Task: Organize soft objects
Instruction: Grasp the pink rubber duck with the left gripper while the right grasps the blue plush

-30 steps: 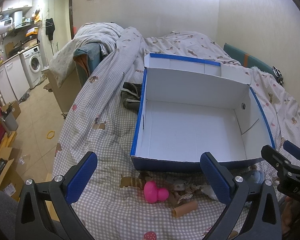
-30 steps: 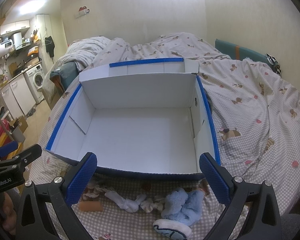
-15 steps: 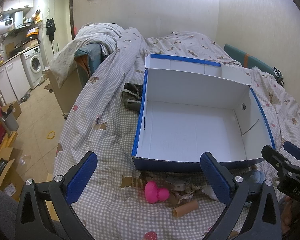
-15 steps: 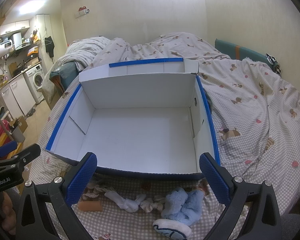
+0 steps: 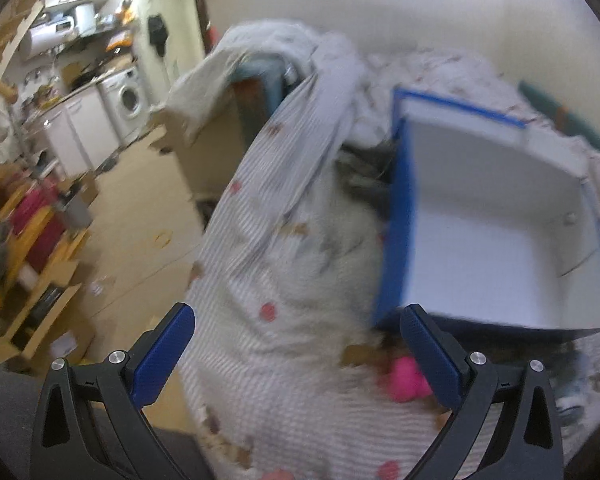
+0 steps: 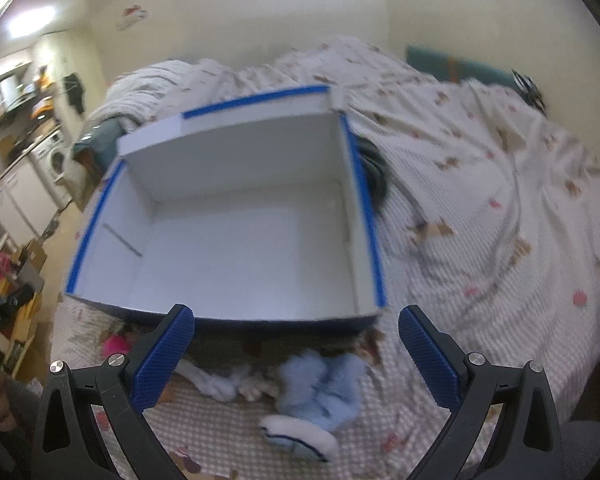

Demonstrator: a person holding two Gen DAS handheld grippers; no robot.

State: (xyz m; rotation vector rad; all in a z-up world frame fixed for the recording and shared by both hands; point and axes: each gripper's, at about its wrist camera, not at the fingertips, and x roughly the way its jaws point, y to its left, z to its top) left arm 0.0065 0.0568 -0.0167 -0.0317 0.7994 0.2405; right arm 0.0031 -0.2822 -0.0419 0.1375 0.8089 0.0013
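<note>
Soft toys strewn before an empty box

Soft things lie on the checked bed cover (image 6: pixel 480 280) just in front of the white box (image 6: pixel 240 248) with blue-taped rims: a pale blue plush slipper (image 6: pixel 320 384), a white knotted sock (image 6: pixel 216 384) beside it, and a pink plush toy (image 5: pixel 402 378) toward the left end (both views are blurred). The box holds nothing. The left gripper (image 5: pixel 296 344) hangs over the cover's left edge, jaws spread wide and holding nothing. The right gripper (image 6: pixel 296 344) hovers above the slipper and sock, its jaws likewise apart and unladen.
</note>
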